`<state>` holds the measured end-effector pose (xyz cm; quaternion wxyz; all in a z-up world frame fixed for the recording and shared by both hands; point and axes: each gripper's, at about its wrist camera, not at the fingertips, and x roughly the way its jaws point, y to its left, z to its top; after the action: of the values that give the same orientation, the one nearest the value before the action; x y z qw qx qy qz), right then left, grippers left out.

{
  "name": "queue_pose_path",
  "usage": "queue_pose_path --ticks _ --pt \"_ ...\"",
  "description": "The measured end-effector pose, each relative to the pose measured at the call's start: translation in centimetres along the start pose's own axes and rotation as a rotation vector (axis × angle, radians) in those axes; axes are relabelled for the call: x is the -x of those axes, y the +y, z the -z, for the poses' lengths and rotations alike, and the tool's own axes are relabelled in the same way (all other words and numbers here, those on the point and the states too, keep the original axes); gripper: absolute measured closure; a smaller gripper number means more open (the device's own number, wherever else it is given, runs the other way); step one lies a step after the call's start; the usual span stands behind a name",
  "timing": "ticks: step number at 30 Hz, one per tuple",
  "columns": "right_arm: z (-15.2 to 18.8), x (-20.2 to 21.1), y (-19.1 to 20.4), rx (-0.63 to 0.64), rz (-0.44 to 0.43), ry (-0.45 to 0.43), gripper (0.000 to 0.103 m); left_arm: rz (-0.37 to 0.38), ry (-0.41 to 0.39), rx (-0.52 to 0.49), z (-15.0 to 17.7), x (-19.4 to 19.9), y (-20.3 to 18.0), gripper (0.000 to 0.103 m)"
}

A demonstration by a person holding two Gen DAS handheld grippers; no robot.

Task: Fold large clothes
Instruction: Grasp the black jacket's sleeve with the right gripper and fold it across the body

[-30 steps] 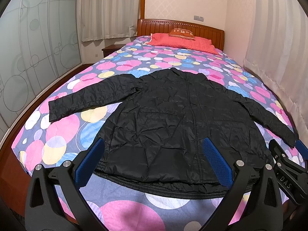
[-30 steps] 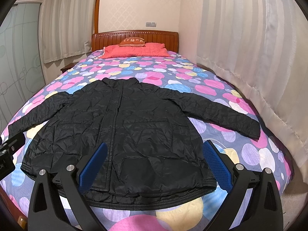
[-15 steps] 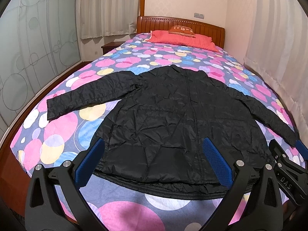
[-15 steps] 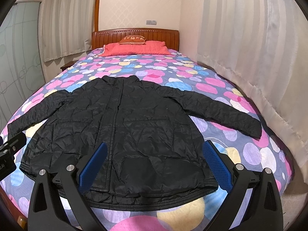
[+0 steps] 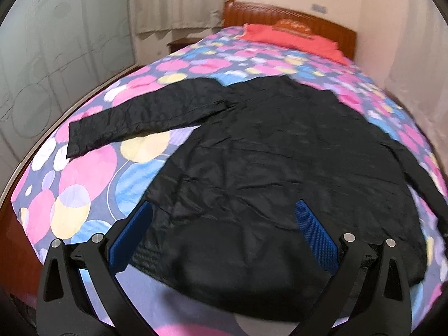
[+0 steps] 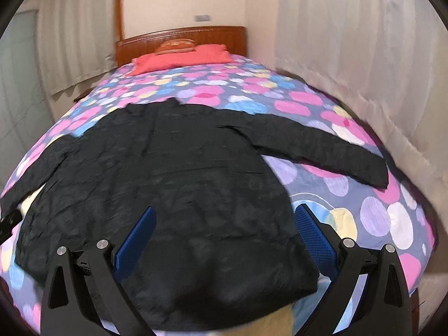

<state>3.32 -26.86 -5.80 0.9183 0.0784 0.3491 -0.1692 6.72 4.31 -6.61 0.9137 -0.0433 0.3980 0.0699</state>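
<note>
We see the black jacket (image 5: pixel 266 168) lying flat on the bed (image 5: pixel 84 173), both sleeves spread out, no fold made yet. Left tool (image 5: pixel 222 235) and right tool (image 6: pixel 224 240) hover released over the hem, grasping nothing. All folding is left.

Both views now motion-blurred, sharp 0.5 s ago. Left gripper (image 5: pixel 222 231) and right gripper (image 6: pixel 224 232) closer in over the black jacket (image 5: pixel 280 173), which fills more of each view than before. Right gripper's body gone from the left view's right edge.
</note>
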Motion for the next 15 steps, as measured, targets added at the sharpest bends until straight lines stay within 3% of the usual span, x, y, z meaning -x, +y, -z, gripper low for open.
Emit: queue_pose_path --ticks 9,11,15 --pt "-2.4 -8.2 -14.2 -0.36 0.084 0.017 0.008 -0.153 0.076 0.165 -3.5 -7.8 5.4 0.002" --pt "-2.7 -10.0 -17.4 -0.44 0.108 0.042 0.048 -0.183 0.094 0.205 -4.0 -9.2 6.6 0.002" --pt "-2.4 -12.5 -22.0 -0.62 0.078 0.047 0.051 -0.231 0.126 0.258 -4.6 -11.2 8.1 0.002"
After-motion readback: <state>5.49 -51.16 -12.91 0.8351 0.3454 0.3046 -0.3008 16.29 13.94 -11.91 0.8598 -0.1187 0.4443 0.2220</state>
